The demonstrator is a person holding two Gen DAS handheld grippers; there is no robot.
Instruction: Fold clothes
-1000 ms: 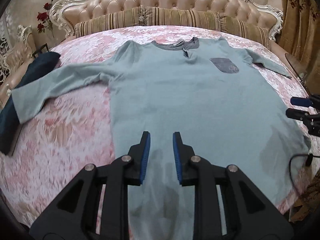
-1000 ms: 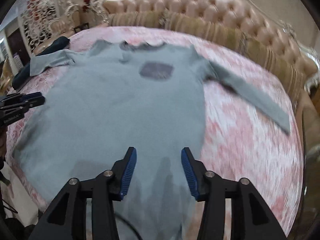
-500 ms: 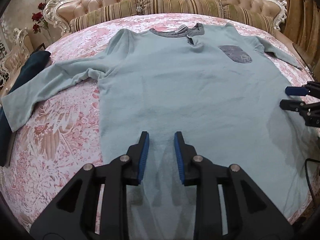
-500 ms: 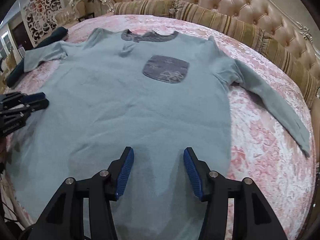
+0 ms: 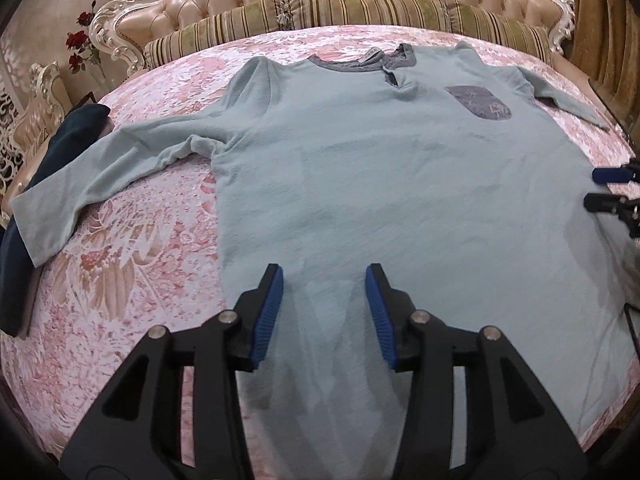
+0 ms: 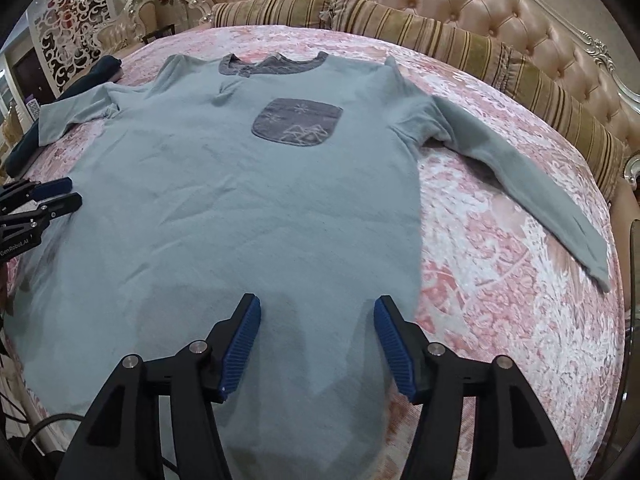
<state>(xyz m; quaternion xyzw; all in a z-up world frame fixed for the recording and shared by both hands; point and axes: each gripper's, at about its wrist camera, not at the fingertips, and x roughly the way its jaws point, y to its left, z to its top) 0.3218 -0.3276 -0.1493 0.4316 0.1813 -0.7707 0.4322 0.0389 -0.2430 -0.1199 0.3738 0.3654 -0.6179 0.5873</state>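
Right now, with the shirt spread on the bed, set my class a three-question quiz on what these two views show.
1. True or false: the left hand-held gripper is clamped on the long-sleeved shirt.
2. The grey chest pocket bears: A) mountains and stars, B) stripes, C) flowers.
3. Fill in: beside one sleeve cuff lies a dark ____ garment.

Key: 1 false, it hangs open above the shirt, like the right hand-held gripper; 2 A; 3 blue.

The long-sleeved shirt (image 6: 240, 208) is soft, matt, fleecy-looking cloth; the bedspread (image 6: 500, 272) has a faint velvety sheen; the tufted headboard (image 6: 460, 4) is glossy, perhaps leather.
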